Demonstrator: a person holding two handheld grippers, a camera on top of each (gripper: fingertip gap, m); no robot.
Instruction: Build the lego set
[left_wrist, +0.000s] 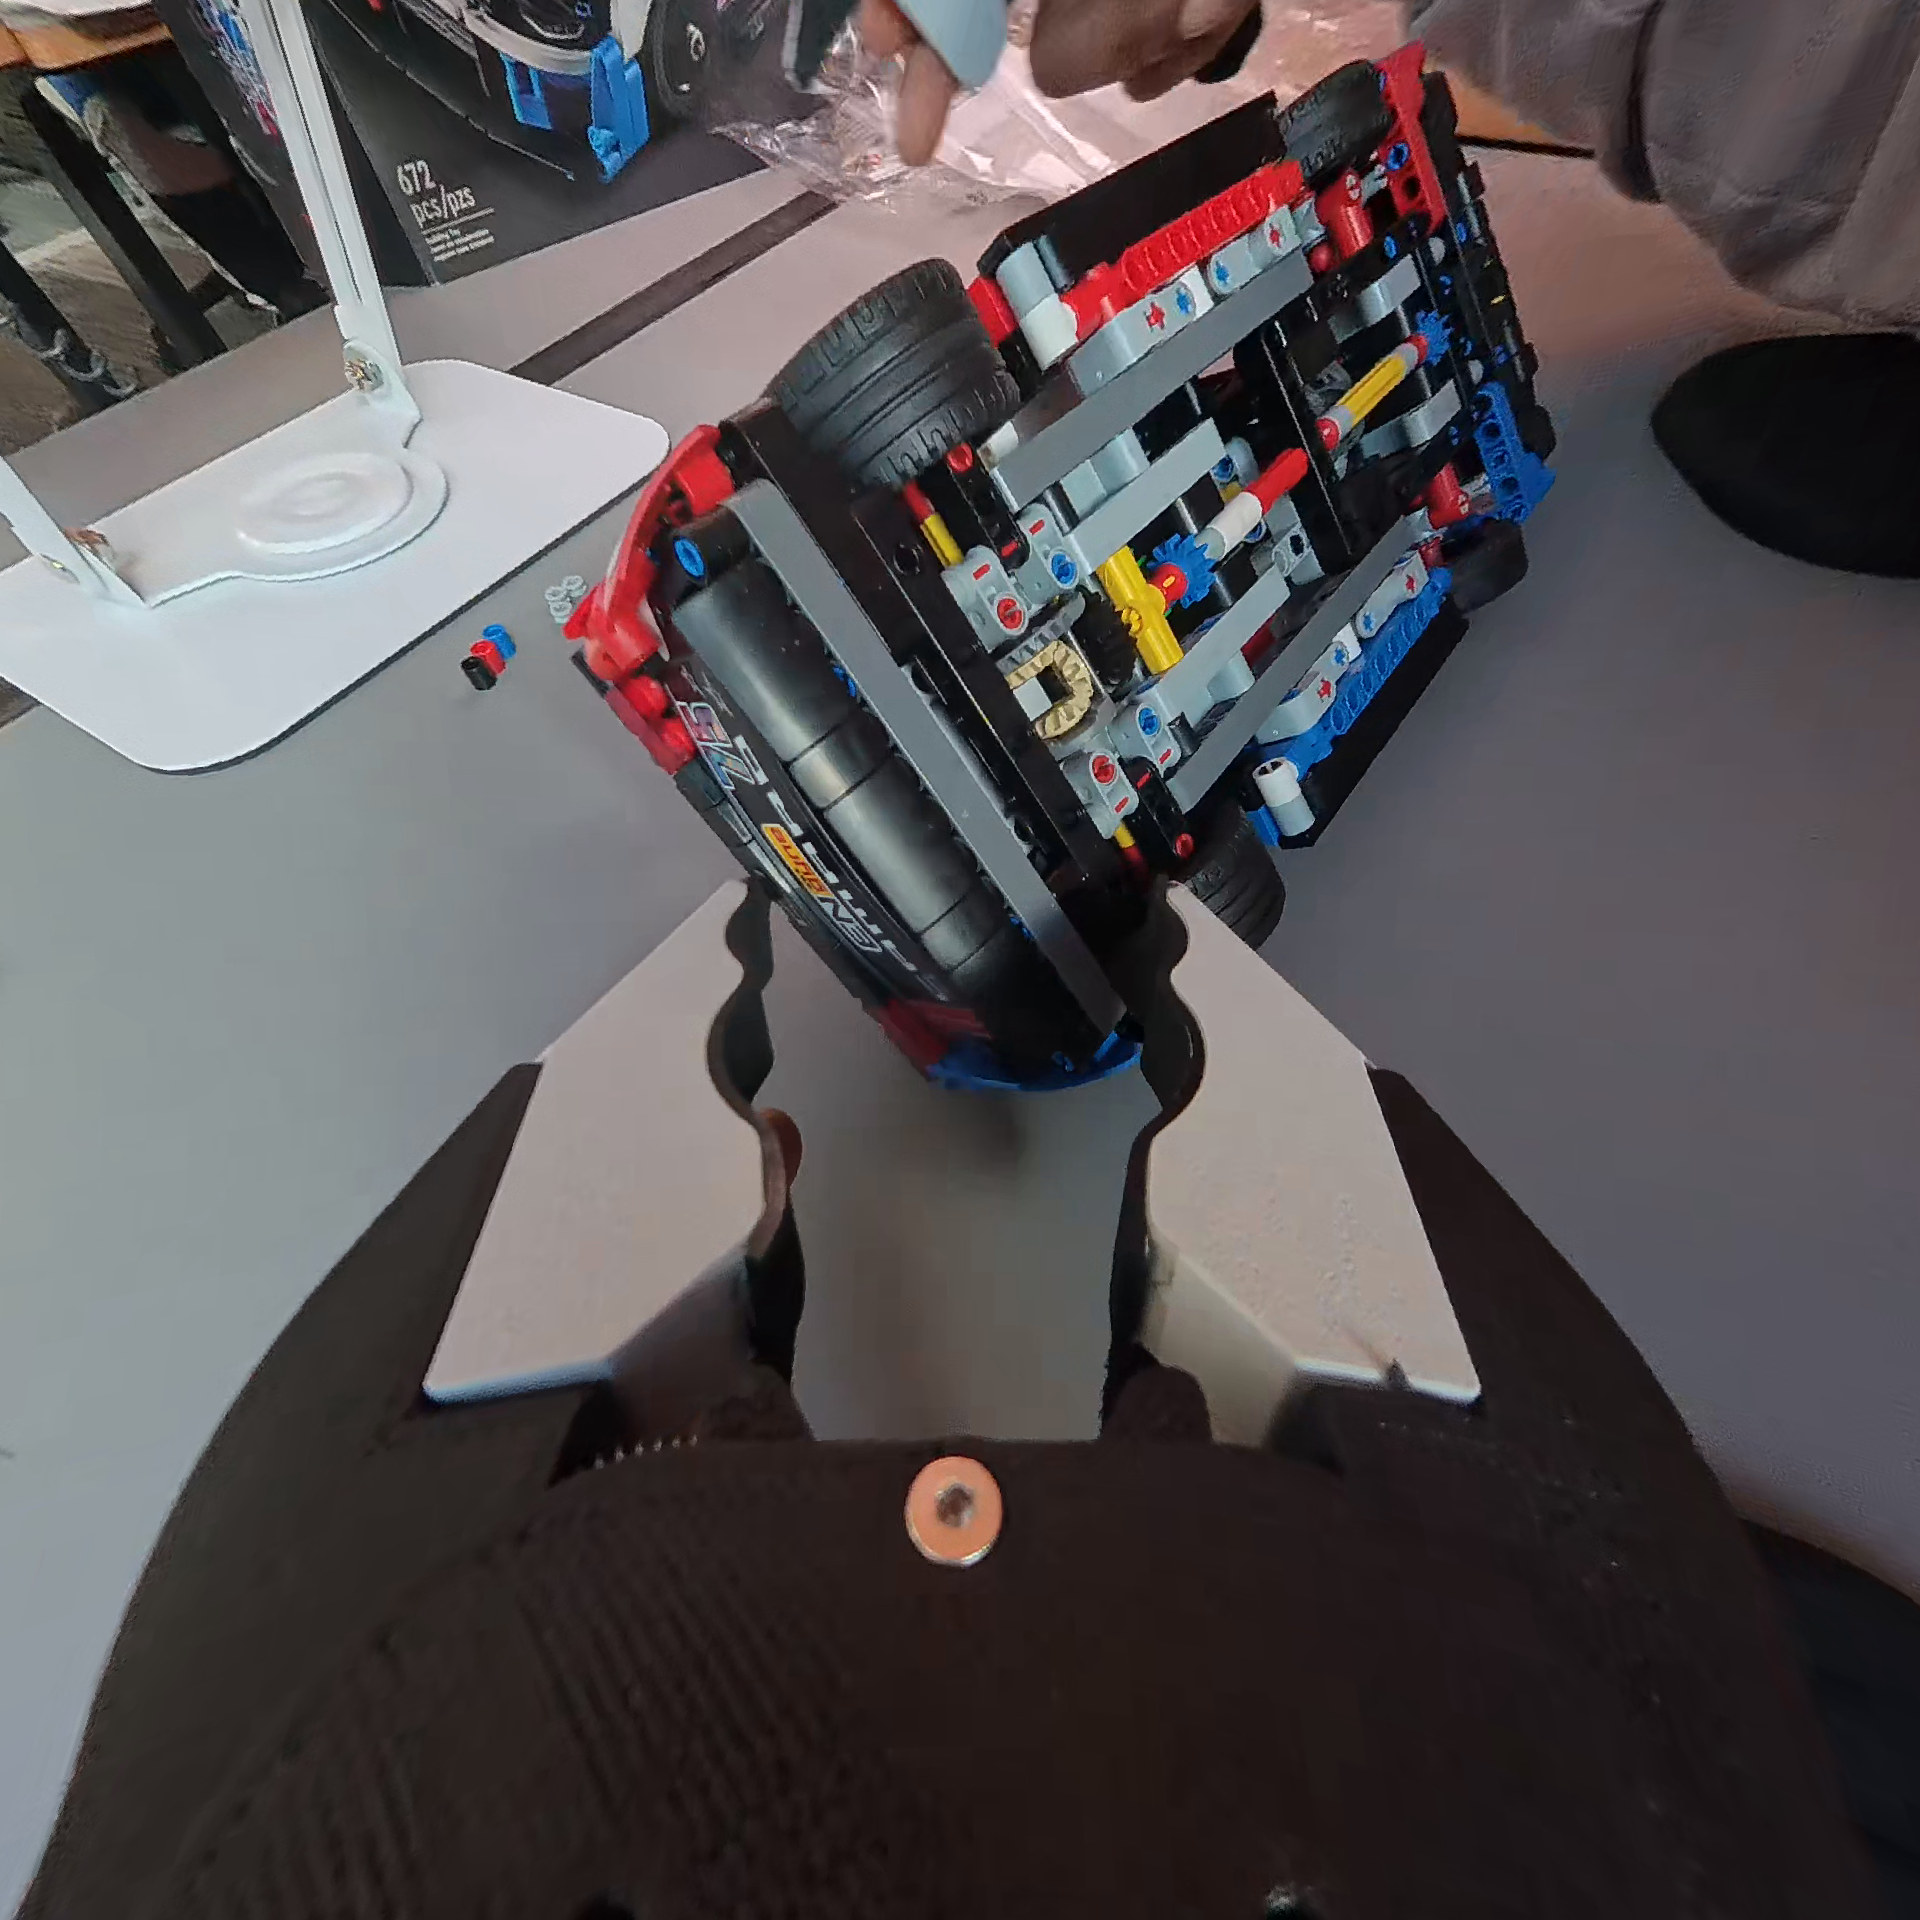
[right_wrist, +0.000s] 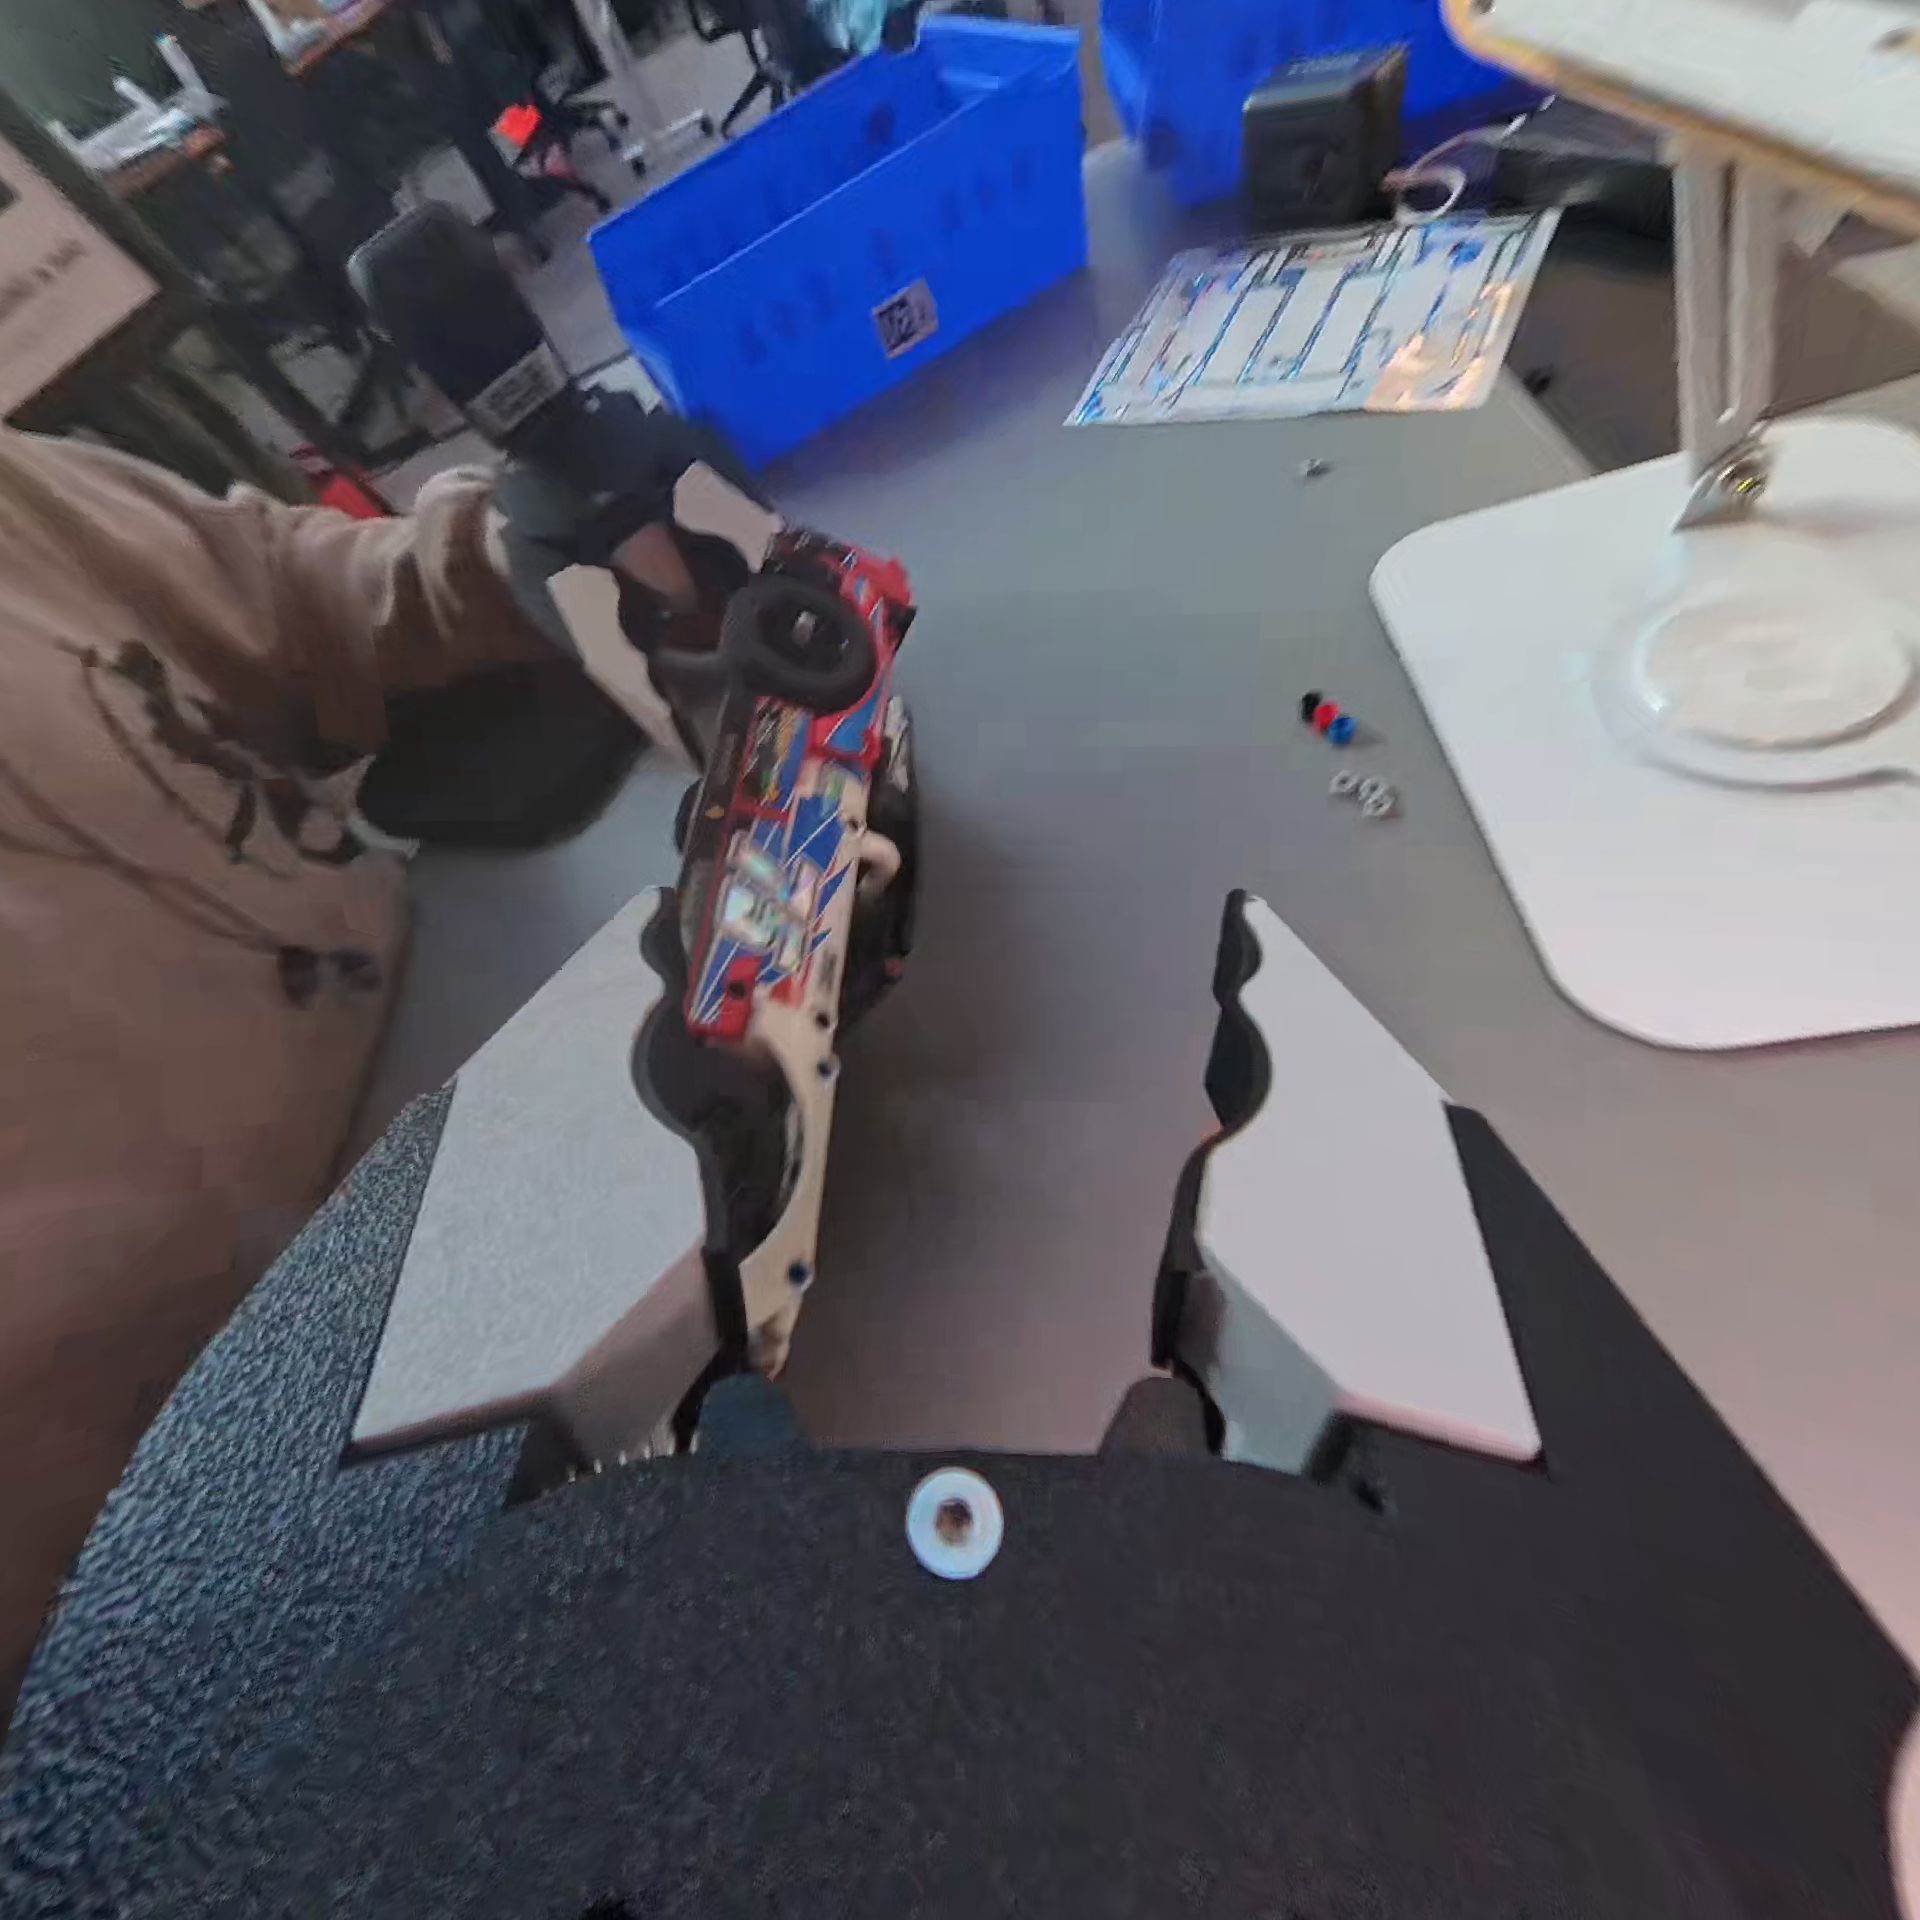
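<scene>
The lego car (left_wrist: 1143, 499) is tipped on its side on the grey table (left_wrist: 312, 987), with its underside of beams, gears and axles facing the left wrist camera. My left gripper (left_wrist: 961, 904) is closed on the car's near end, both fingers pressing its black bodywork. In the right wrist view the car (right_wrist: 790, 831) shows its red, blue and white stickered side. My right gripper (right_wrist: 940, 914) is open and empty. The car's near end rests against its left finger (right_wrist: 665, 1039), with a wide gap to the other finger.
Loose black, red and blue pins (left_wrist: 488, 655) (right_wrist: 1325, 717) and small grey rings (right_wrist: 1363, 795) lie by a white stand base (left_wrist: 312, 561) (right_wrist: 1662, 779). The set's box (left_wrist: 468, 125) and a plastic bag (left_wrist: 987, 135) are at the back. Blue bins (right_wrist: 862, 239) and a printed sheet (right_wrist: 1320, 322) lie beyond. There is about 20 centimeters between the tips of the two grippers.
</scene>
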